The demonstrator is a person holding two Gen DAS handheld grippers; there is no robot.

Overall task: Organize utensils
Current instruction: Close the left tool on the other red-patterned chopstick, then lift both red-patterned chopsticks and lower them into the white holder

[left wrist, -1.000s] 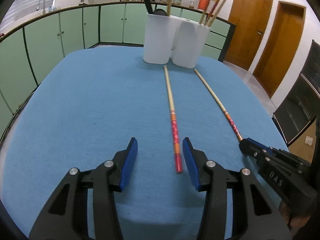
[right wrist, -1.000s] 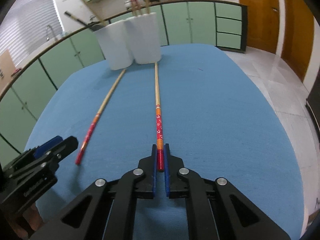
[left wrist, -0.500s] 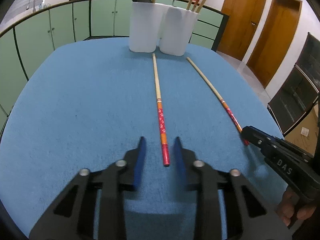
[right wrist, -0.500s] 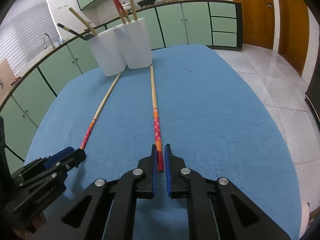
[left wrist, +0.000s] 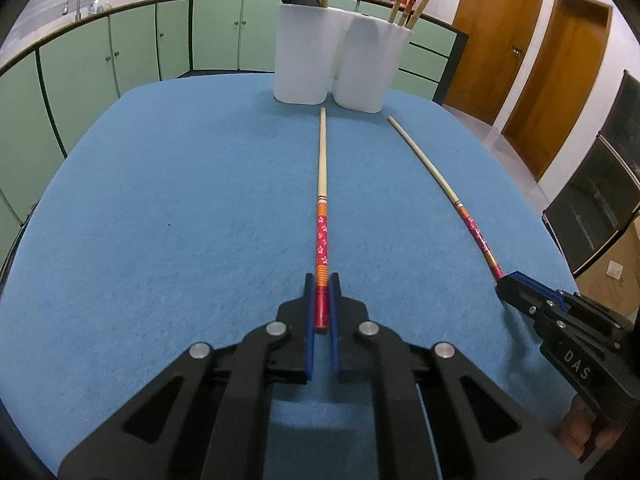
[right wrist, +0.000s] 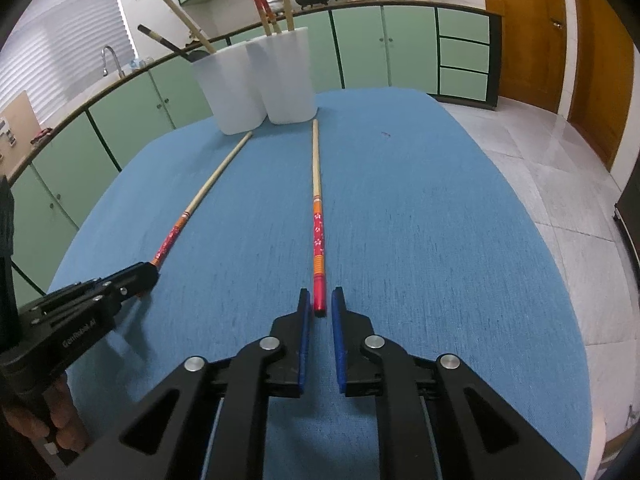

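1. Left gripper [left wrist: 321, 300] is the big change. A second ago its jaws stood wide on either side of the left chopstick [left wrist: 322, 184]; now they're clamped tight on its red end.
2. Right gripper [right wrist: 320, 308] went the other way, just a bit. It was pinching the right chopstick [right wrist: 317, 200] before. Now there's a sliver of gap on each side of the red tip, so it's barely open, with the tip between the pads and nothing really held, as far as I can see.
3. Both chopsticks lie flat on the blue cloth [left wrist: 160, 200], roughly side by side. Their plain ends point at two white cups at the far edge and stop just short of them. The left cup [left wrist: 304, 52] has dark utensils in it, and the right cup [left wrist: 372, 60] has matching red chopsticks.
4. Step in hand, I'd say, is the grab before the lift. Left looks done, right doesn't.
5. Next move, my guess: the right one has to squeeze shut again. Then each stick gets lifted by its very end, so it'll want to droop. It has to be tipped upright to clear the rim, probably of the right cup.
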